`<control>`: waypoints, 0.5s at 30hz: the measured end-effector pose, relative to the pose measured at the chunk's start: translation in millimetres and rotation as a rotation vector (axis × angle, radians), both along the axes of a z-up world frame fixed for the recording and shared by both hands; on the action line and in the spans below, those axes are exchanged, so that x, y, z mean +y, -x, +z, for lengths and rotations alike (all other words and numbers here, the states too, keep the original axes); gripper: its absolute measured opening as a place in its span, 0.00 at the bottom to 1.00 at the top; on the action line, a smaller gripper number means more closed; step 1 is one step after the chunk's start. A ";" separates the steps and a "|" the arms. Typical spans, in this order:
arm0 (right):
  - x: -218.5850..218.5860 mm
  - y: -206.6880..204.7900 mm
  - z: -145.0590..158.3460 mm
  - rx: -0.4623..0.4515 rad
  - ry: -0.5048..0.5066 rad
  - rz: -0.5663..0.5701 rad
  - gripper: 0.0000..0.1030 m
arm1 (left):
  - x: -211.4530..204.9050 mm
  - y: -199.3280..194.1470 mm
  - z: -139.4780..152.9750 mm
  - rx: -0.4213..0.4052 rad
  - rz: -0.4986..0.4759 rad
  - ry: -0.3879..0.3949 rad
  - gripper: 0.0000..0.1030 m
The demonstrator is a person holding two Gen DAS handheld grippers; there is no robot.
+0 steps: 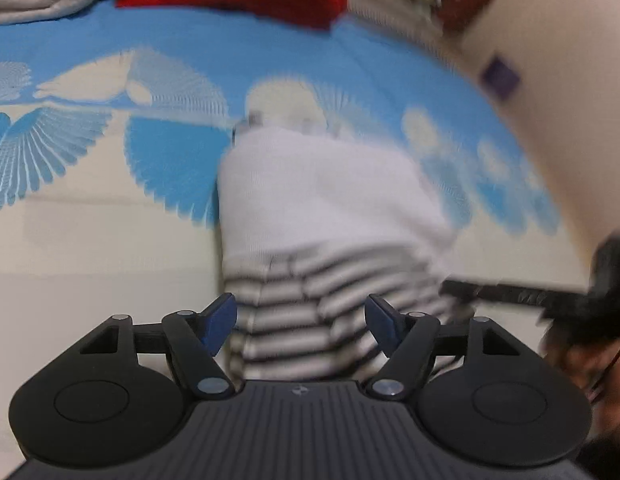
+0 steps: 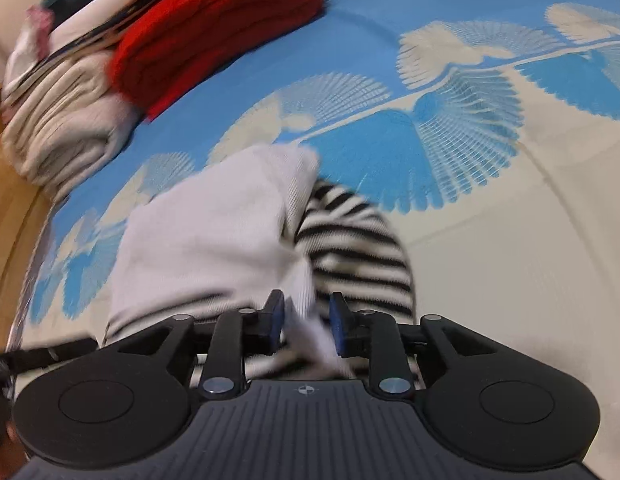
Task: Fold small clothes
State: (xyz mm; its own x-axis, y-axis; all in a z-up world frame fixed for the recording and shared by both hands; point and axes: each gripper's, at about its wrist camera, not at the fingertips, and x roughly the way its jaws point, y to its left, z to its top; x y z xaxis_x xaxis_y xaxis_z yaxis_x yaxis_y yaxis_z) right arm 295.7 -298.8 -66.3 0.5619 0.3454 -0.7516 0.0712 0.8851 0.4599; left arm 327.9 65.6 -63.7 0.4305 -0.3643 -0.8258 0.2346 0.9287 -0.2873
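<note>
garment (image 1: 330, 208): soft white knit with black-and-white striped hem, folded in a lump on blue-and-cream fan-print bed cover (image 1: 90, 240) | left hand-held gripper (image 1: 301, 326): blue pads wide apart, empty, over striped edge | right hand-held gripper (image 2: 306, 326): narrowly parted, white fold between pads, grip unclear | far: red ribbed knit (image 2: 214, 28), cream folded knit (image 2: 66, 120)

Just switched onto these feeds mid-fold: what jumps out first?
The striped and white garment lies in the middle of the blue fan-patterned bedsheet, its white part lying over the black-and-white stripes. Behind it, a bright red knit sits beside folded beige clothes. The right gripper has a white fold between its parted pads; the left gripper stands open above the stripes.
</note>
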 end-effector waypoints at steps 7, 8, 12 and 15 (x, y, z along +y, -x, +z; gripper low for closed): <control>4.4 14.4 -3.5 0.010 0.076 0.080 0.05 | -15.0 20.9 0.4 -0.071 -0.006 -0.130 0.74; 4.3 16.4 -1.0 -0.003 0.079 0.070 0.05 | -17.5 25.5 0.4 -0.085 -0.020 -0.155 0.74; 3.6 20.0 2.0 -0.002 0.094 0.041 0.05 | -23.9 30.2 -0.4 -0.096 -0.010 -0.190 0.74; 4.5 21.6 3.8 -0.006 0.110 0.036 0.05 | -28.1 33.1 6.6 -0.118 -0.014 -0.206 0.74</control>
State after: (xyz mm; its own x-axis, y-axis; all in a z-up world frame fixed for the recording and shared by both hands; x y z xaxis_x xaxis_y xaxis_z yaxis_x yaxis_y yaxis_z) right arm 274.0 -294.3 -62.4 0.5552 0.2811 -0.7827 0.0359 0.9322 0.3602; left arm 294.8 37.4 -57.1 0.5245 -0.1996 -0.8277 0.2689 0.9612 -0.0614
